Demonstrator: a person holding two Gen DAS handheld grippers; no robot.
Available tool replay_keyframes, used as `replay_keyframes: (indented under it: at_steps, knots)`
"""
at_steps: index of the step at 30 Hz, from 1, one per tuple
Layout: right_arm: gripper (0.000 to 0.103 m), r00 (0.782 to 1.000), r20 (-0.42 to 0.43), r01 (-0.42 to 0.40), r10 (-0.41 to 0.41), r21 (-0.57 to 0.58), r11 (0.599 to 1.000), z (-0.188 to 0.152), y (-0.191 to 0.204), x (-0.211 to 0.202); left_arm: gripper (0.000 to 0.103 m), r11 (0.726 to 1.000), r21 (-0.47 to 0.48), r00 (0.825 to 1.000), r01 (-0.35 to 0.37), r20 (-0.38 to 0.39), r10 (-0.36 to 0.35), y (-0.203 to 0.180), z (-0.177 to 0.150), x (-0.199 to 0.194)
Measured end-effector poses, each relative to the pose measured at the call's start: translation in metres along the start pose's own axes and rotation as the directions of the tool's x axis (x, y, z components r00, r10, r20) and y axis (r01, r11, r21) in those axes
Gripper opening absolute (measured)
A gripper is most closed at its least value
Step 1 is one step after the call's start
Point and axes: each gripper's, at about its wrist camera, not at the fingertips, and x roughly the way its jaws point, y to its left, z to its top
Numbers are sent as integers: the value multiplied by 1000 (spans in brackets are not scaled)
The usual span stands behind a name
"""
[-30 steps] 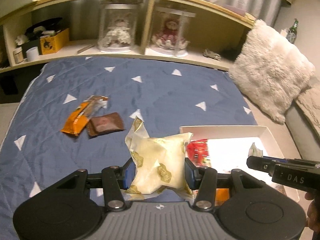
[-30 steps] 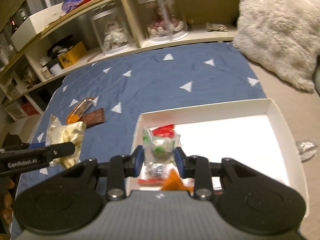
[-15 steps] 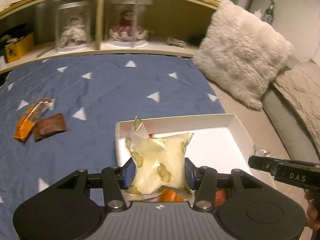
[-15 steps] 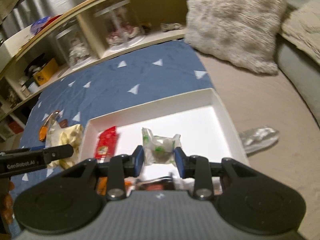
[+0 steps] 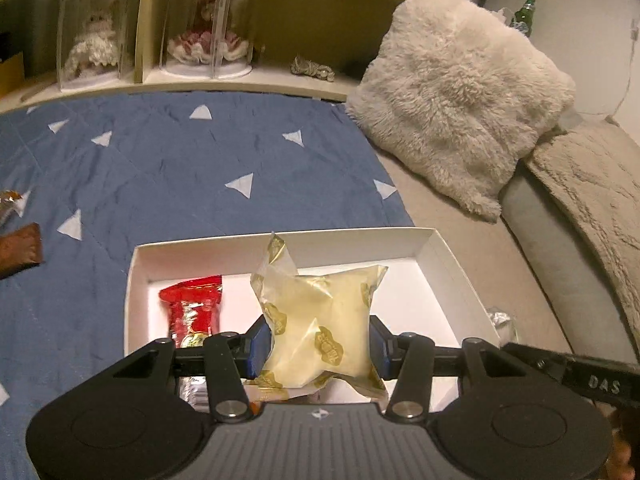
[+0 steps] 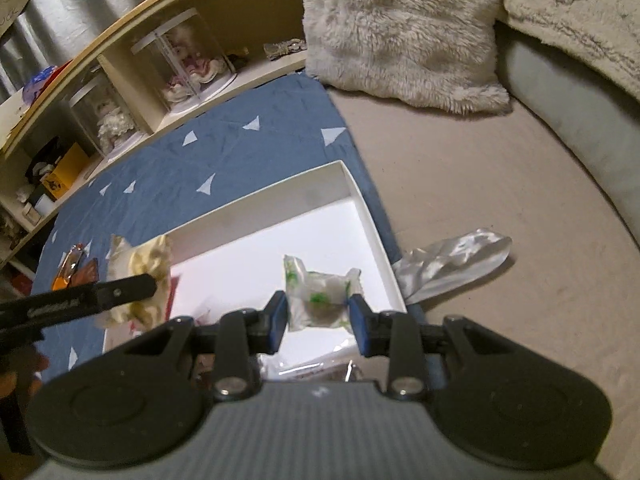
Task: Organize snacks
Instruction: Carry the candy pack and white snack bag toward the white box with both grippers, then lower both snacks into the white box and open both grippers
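Now, left gripper (image 5: pixel 318 344) pinching cream packet (image 5: pixel 320 320), right gripper (image 6: pixel 318 320) marked "DAS" pinching green-print packet (image 6: pixel 320 300)

1 white box (image 5: pixel 448 258), 5 snack packets, 2 doll cases, 1 pillow (image 5: pixel 460 104).

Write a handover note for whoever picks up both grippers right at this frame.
Left gripper: shut on the yellow packet, held over the white box.
Right gripper: shut on the green-printed packet, also over the box.
Done: a red packet lies in the box.
Left: release both packets into the box, then fetch the brown bar and the orange packet from the blue quilt.
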Motion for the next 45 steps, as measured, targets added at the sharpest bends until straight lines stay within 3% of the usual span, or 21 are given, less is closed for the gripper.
replay_keyframes:
  at_steps: [8, 15, 17, 20, 38, 45]
  knots:
    - [39, 999, -41, -14, 11, -53, 999, 11, 0, 17, 50, 994, -109, 1000, 13, 7, -12, 10, 11, 31]
    - [40, 997, -73, 6, -10, -59, 998, 12, -4, 30, 49, 997, -69, 1000, -21, -13, 20, 10, 11, 46]
    - [42, 997, -72, 5, -8, -47, 999, 13, -5, 33, 49, 998, -60, 1000, -20, -22, 19, 10, 9, 47]
    - [57, 997, -75, 13, -14, -16, 1000, 13, -7, 36, 49, 998, -50, 999, -26, -31, 25, 11, 7, 48]
    - [58, 994, -88, 56, -61, -61, 997, 2, 2, 12, 59, 998, 26, 996, -56, -67, 58, 10, 0, 11]
    - [61, 995, -71, 64, -71, -96, 993, 1, 9, -3, 72, 998, 31, 997, -56, -54, 57, 9, -2, -10]
